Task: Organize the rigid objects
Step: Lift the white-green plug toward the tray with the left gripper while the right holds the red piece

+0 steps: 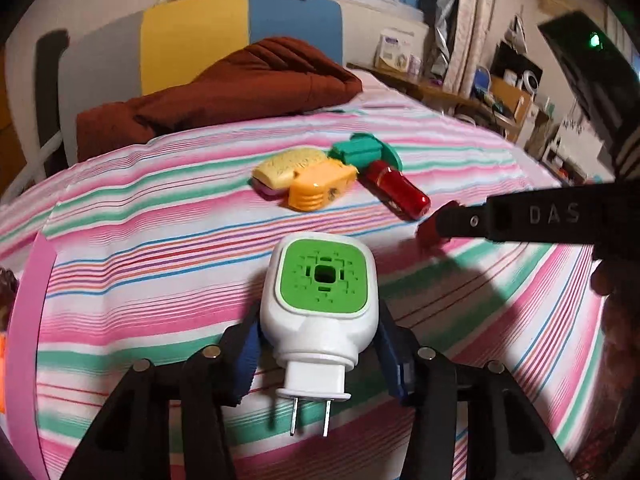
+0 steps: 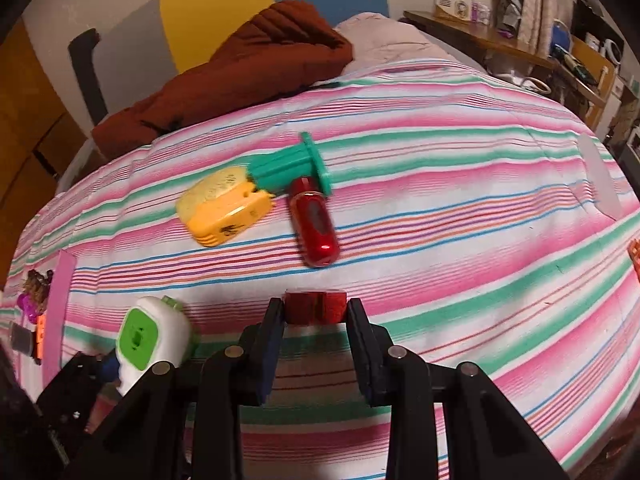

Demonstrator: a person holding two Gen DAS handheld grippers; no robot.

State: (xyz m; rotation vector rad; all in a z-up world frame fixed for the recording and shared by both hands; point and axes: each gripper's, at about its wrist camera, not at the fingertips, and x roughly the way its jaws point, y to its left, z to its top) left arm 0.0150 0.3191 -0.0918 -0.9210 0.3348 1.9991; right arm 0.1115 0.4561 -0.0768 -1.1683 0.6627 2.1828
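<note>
**Two pieces in hand, cluster waiting on the bed**

Plug-in vaporizer, white with a green vented face, sits between the left gripper jaws, its body wedged by the blue pads on either side and its two prongs pointing back toward the camera. Its long axis runs along the jaws, green face tilted up and away. To its right, the right gripper has its jaws clamped on a small red block, held just above the striped bedspread.

Farther out lies the gathered group: an orange plastic piece touching a pale yellow one, a green flanged plastic piece behind them, and a red capsule-shaped bottle lying with its rounded end toward the near right. The red block is the nearer of the two held things to the bottle; the vaporizer faces the orange piece more directly.

Open bedspread lies between the jaws and the cluster, and more to the far right. A brown quilt bounds the far side, and a pink strip marks the left edge.
</note>
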